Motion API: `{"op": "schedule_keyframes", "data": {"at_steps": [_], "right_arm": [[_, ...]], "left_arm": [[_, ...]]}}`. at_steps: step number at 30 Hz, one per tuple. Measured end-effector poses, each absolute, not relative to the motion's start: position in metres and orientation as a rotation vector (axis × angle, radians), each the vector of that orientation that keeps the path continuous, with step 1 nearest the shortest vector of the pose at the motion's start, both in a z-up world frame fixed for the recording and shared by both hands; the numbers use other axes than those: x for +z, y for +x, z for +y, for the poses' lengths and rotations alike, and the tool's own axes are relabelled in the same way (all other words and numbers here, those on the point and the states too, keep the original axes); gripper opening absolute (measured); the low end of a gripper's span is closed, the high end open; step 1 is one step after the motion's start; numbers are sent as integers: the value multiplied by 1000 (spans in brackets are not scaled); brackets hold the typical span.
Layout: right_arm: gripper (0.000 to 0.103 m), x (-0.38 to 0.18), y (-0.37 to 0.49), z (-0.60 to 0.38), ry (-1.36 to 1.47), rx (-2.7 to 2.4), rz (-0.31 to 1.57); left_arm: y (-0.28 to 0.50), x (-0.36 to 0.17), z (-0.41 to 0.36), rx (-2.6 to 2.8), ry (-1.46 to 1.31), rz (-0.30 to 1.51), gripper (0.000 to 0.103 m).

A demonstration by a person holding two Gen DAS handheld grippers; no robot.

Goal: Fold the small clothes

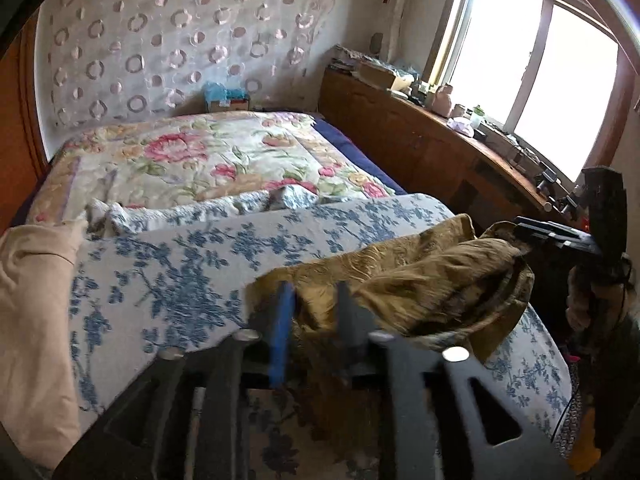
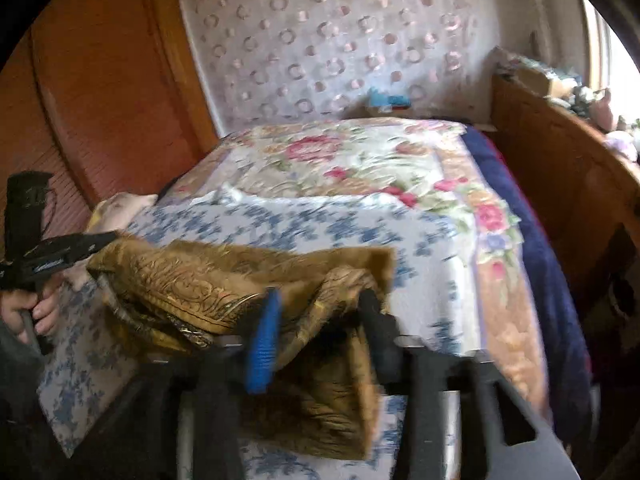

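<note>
Hanging above the blue-flowered sheet (image 1: pixel 192 264), stretched between two grippers and sagging in the middle: a mustard garment (image 1: pixel 404 276) with an embossed leafy pattern, dark trim showing along its lower edge

Pinching one end of the garment, low in the left wrist view: left gripper (image 1: pixel 316 304), its blue finger (image 1: pixel 282 332) and dark finger pressed into the cloth with fabric bunched between them

Clamping the other end, seen from the right wrist view: right gripper (image 2: pixel 320 320), blue finger (image 2: pixel 262 344) on one side and black on the other, a flap of the garment (image 2: pixel 224 280) drooping down between and below them

Showing at the right edge of the left view: the right gripper biting the garment's far corner. Showing at the left edge of the right view: the left gripper, held by a hand (image 2: pixel 28 312) wrapped around its handle

Lying beyond the sheet: a rose-patterned quilt (image 1: pixel 208 152) covering the bed, a navy blanket (image 2: pixel 532 216) running along its side

Resting at the sheet's left edge: a beige cloth (image 1: pixel 36 312)

Standing behind: a circle-patterned curtain (image 1: pixel 168 40), a wooden cabinet (image 1: pixel 404 136) cluttered on top, a bright window (image 1: pixel 532 64)
</note>
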State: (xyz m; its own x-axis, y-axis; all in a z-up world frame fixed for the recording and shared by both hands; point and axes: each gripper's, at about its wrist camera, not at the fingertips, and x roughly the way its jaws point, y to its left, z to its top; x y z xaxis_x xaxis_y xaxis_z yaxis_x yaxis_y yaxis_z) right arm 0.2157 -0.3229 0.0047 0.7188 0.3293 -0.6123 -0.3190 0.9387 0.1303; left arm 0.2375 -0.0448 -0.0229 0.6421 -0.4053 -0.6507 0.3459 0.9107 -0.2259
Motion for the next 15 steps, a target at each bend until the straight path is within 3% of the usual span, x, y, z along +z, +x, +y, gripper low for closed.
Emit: {"op": "schedule_keyframes", "data": {"at_steps": [7, 15], "right_arm": [[57, 13, 202, -337, -15, 330, 669], [56, -4, 212, -320, -58, 376, 745]], "left_arm": [[231, -23, -29, -434, -69, 756, 70], [231, -53, -26, -411, -48, 848, 73]]}}
